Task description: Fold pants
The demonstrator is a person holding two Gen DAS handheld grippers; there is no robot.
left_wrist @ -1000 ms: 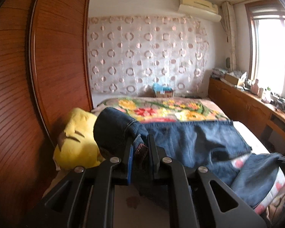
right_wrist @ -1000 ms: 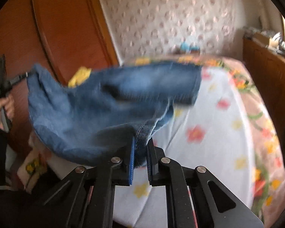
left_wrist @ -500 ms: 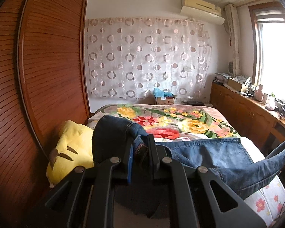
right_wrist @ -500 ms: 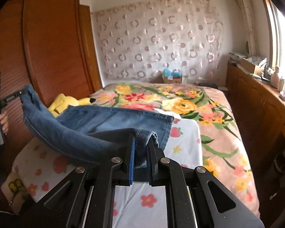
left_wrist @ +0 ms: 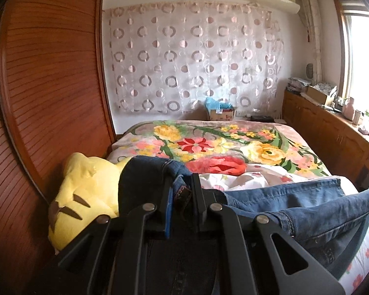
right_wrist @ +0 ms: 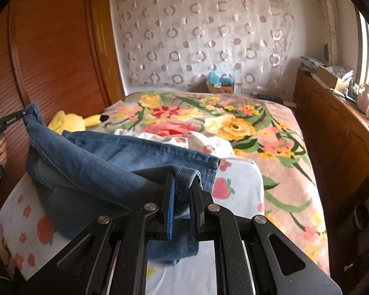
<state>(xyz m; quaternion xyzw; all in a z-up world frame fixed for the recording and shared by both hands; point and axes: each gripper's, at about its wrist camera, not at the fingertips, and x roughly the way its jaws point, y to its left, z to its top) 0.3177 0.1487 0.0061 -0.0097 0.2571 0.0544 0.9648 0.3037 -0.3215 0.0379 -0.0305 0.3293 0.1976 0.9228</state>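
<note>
Right wrist view: bed (right_wrist: pixel 290 152), large, covered by a plush floral blanket (right_wrist: pixel 233 125) in pink, yellow and green; a white fruit-print sheet (right_wrist: pixel 241 179) lies over its near end. Wardrobe (right_wrist: pixel 54 49), ribbed reddish wood, stands alongside the bed. Curtain (right_wrist: pixel 204 32), sheer, ring-patterned, hangs on the far wall. Jeans (right_wrist: pixel 105 164), blue denim, soft and creased, stitched hems, held stretched above the sheet between both grippers. Plush toy (right_wrist: pixel 69 123), yellow, rounded, black-tipped ear, lies beside the wardrobe. Right gripper (right_wrist: pixel 182 196), black with blue pad, clamped on a hemmed denim edge. Left gripper (left_wrist: pixel 182 194), same build, clamped on bunched denim at the opposite end.
</note>
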